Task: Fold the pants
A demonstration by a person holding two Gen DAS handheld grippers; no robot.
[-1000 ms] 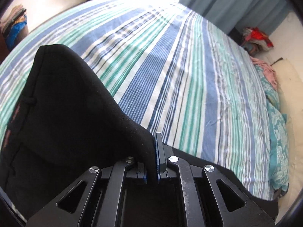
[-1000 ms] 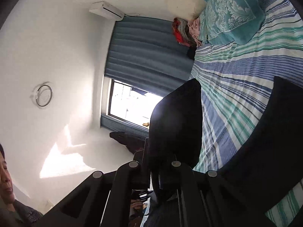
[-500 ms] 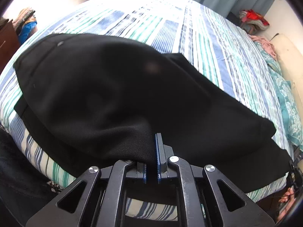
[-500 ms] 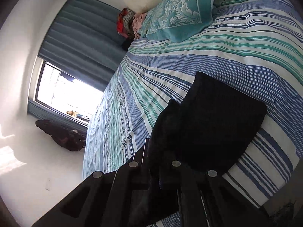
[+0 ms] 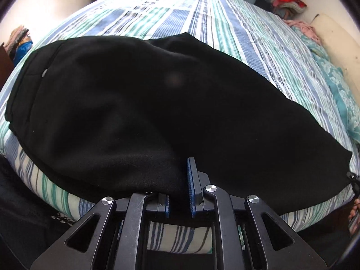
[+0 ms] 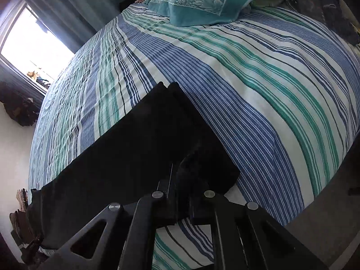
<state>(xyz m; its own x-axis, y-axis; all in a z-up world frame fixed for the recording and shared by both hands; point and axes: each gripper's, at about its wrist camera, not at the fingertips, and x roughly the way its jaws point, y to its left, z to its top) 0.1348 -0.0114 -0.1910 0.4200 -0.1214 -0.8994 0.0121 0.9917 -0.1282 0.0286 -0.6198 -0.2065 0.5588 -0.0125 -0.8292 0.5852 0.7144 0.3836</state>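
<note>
The black pants [image 5: 157,90] lie folded in a long band across the striped bed, close to its front edge. My left gripper [image 5: 180,175] hovers at the pants' near edge. Its jaws are opening: a gap shows between the blue pads [image 5: 191,186], and a fold of cloth still drapes over the left finger and into that gap. In the right wrist view the pants [image 6: 135,153] run off to the lower left. My right gripper [image 6: 178,171] is shut on a bunched corner of them at the leg end.
The blue, green and white striped bedsheet [image 5: 225,29] stretches away behind the pants. Teal patterned pillows [image 6: 202,2] sit at the head of the bed. A curtain and a bright window [image 6: 29,36] stand at the far side. Clothes piles [image 5: 285,2] lie beyond the bed.
The pants hung lifted from both grippers; now they lie flat over the bed. Both grippers came down and the right one swung from the wall to the bed. The left pads have parted.
</note>
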